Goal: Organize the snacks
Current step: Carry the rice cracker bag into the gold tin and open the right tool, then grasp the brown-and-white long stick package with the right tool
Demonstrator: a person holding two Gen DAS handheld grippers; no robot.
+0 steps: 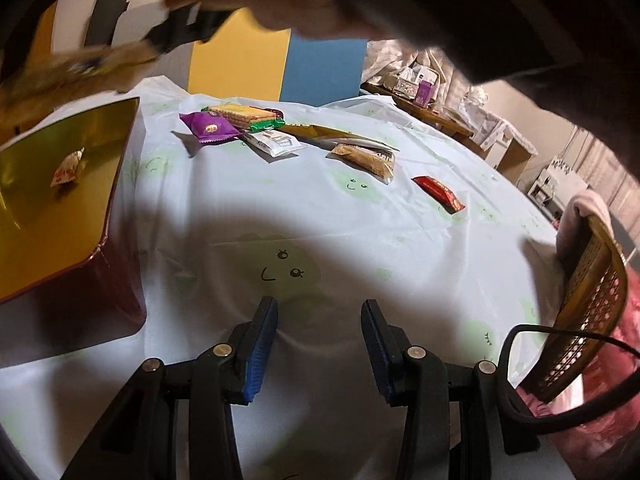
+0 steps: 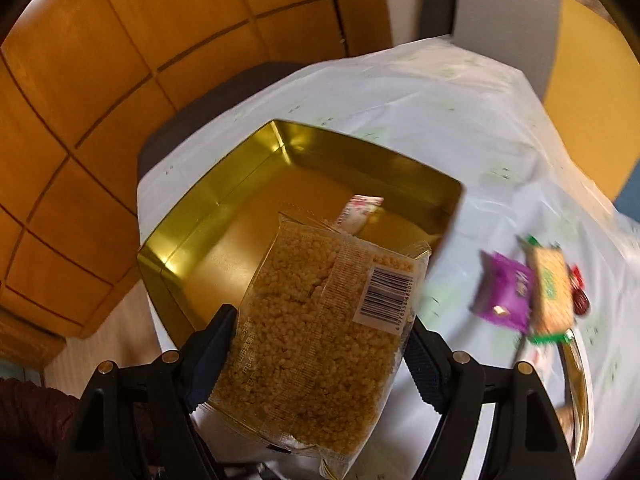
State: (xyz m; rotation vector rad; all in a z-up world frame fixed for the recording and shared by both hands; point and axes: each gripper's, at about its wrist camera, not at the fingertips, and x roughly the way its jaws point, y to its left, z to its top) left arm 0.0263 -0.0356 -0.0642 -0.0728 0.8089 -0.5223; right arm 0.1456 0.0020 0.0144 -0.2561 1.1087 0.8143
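The right gripper (image 2: 320,344) has its fingers clamped on a clear packet of puffed-rice snack (image 2: 320,320), barcode up, above the near edge of the open gold tin (image 2: 224,200). The packet hides part of a small red-and-white wrapped sweet (image 2: 360,208) in the tin. The left gripper (image 1: 319,344) hovers over the pale-clothed surface (image 1: 320,220), fingers apart with nothing between them. Beyond lie a purple packet (image 1: 210,126), a green-edged cracker pack (image 1: 248,114), a white packet (image 1: 276,144), and a red bar (image 1: 438,194); labels are too blurred to read. A shadowed arm cuts off the left view's top.
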